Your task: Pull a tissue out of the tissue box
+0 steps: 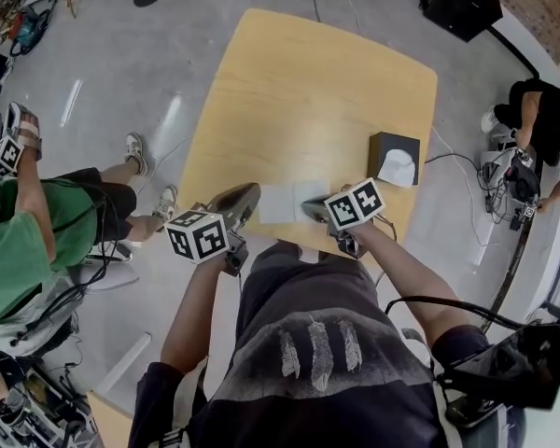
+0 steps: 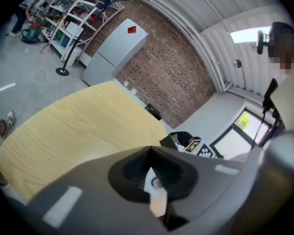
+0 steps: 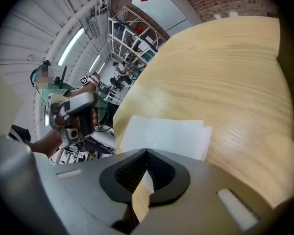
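Left hand-held gripper [image 1: 248, 194]: jaws fully together, nothing between them. Its tip sits over the near edge of the surface [image 1: 299, 91], just left of the flat tissue sheets [image 1: 282, 203]. In its own view it looks out across bare wood toward the far side

Right hand-held gripper [image 1: 310, 209]: jaws also pressed together, empty. Its tip is at the near-right edge of the flat tissue sheets; cannot tell if it touches them. In the right gripper view the sheets [image 3: 164, 136] lie flat just ahead of the closed jaws, white, at least two overlapped with edges slightly offset. The left hand-held gripper shows at that view's left [image 3: 73, 111], held off the near edge

Tissue box [image 1: 393, 149]: dark, upright on the right side of the surface, near its right edge, to the far right of the right hand-held gripper and apart from the sheets. A white tissue [image 1: 399, 170] stands out of it on the near side

Further out: grey floor [image 1: 121, 82] all round, person in green shirt [image 1: 19, 241] at left, person in black [image 1: 546, 119] at far right among cables. The left gripper view shows a brick wall [image 2: 161, 72] with a grey cabinet [image 2: 112, 53] beyond the far end
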Tool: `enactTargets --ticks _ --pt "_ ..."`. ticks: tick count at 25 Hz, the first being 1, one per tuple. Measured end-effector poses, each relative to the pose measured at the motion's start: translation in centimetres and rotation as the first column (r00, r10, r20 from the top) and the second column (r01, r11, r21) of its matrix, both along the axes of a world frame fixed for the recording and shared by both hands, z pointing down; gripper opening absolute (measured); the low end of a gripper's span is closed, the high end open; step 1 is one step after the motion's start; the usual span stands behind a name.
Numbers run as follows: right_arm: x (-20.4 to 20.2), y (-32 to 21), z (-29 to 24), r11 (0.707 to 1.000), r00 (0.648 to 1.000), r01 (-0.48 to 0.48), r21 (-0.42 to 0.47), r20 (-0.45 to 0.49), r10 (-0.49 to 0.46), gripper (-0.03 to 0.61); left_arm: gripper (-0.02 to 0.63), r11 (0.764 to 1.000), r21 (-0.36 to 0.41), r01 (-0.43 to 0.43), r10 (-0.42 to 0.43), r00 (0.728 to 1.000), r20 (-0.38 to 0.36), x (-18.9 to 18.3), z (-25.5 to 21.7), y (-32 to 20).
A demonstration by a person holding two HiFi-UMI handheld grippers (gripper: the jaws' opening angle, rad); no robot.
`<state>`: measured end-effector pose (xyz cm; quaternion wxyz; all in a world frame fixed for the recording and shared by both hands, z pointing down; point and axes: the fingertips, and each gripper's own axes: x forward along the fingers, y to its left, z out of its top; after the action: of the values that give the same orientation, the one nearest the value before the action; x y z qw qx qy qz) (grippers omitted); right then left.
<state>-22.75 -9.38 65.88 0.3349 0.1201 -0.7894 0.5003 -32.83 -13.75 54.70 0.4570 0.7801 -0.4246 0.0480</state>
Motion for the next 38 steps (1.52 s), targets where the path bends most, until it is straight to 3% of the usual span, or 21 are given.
enactTargets --ticks 3,7,11,16,28,33,38 --pt "-0.2 -0.6 -0.2 0.997 0.998 -0.066 -0.025 0.015 0.066 -0.002 0.002 0.998 0.042 -0.038 0.039 0.999 -0.012 0.8 -1.7 0.1" --pt "-1.3 -1.5 -0.6 0.987 0.988 -0.148 -0.062 0.046 0.151 -0.002 0.002 0.992 0.086 -0.092 0.084 0.993 0.087 0.9 -3.2 0.6" --pt "-2.1 -2.5 -0.8 0.976 0.977 -0.198 -0.088 0.062 0.204 -0.002 0.002 0.989 0.114 -0.092 0.076 0.987 0.139 0.3 -3.8 0.5" --pt "-2.5 -3.5 -0.8 0.955 0.956 -0.264 -0.135 0.092 0.278 -0.002 0.0 0.987 0.112 -0.118 0.09 0.969 0.23 -0.2 -3.2 0.3" --pt "-2.9 -5.6 -1.2 0.911 0.913 -0.347 -0.221 0.141 0.382 -0.002 0.001 0.982 0.117 -0.151 0.109 0.946 0.305 -0.4 -3.9 -0.3" --pt "-2.8 -5.7 -1.8 0.915 0.909 -0.341 -0.217 0.17 0.38 0.003 0.0 0.978 0.137 -0.157 0.103 0.937 0.334 -0.3 -4.2 -0.2" --pt "-2.4 -6.0 -3.8 0.917 0.894 -0.339 -0.209 0.231 0.383 0.057 0.002 0.981 0.14 -0.137 0.083 0.938 0.337 -0.7 -4.4 0.0"
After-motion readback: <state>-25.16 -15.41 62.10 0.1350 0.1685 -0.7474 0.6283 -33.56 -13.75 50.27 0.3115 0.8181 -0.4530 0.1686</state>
